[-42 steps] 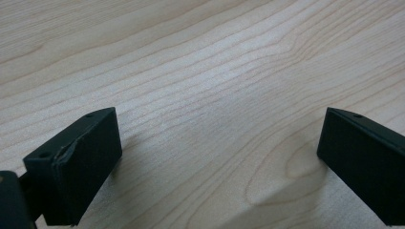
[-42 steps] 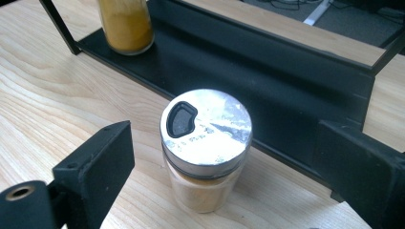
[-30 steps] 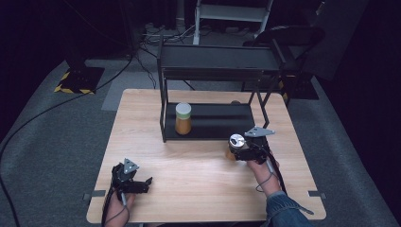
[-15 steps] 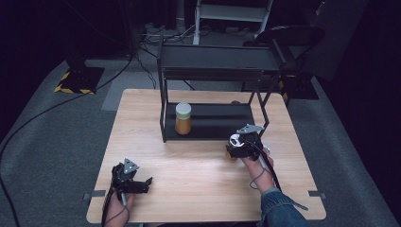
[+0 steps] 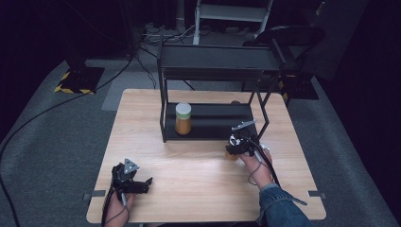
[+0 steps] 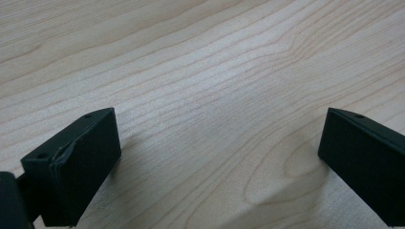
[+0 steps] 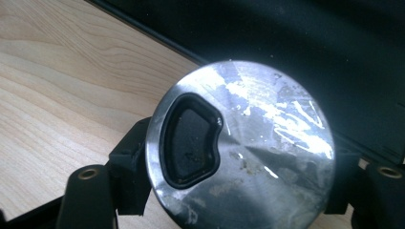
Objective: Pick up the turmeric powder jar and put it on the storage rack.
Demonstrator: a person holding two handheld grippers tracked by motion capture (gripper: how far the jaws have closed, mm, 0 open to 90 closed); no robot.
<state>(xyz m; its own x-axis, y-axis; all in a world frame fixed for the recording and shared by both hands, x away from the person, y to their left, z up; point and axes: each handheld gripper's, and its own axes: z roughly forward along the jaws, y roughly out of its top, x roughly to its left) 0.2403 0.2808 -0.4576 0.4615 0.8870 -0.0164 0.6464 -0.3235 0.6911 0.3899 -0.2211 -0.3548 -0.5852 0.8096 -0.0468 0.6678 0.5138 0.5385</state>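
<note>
A can with a scuffed silver top [image 7: 272, 138] and a dark kidney-shaped opening sits between the jaws of my right gripper [image 7: 236, 174]. The jaws have just been closing, and the black pads now press on the can's sides. From above, the right gripper [image 5: 237, 144] hangs over the can [image 5: 231, 155] just in front of the black rack [image 5: 215, 59]. An amber jar with a white lid [image 5: 183, 118] stands on the rack's lower shelf. My left gripper [image 5: 144, 185] rests open on the table near the front left, with bare wood between its jaws [image 6: 219, 157].
The wooden table [image 5: 189, 161] carries the two-level black rack across its back half; the rack's slanted right leg [image 5: 262, 111] stands close to the right gripper. A cable [image 5: 265, 163] trails from the right gripper over the hand. Grey floor surrounds the table.
My right gripper has shifted slightly left and toward the rack, and its jaws have closed on the can. The left gripper has stayed where it was.
</note>
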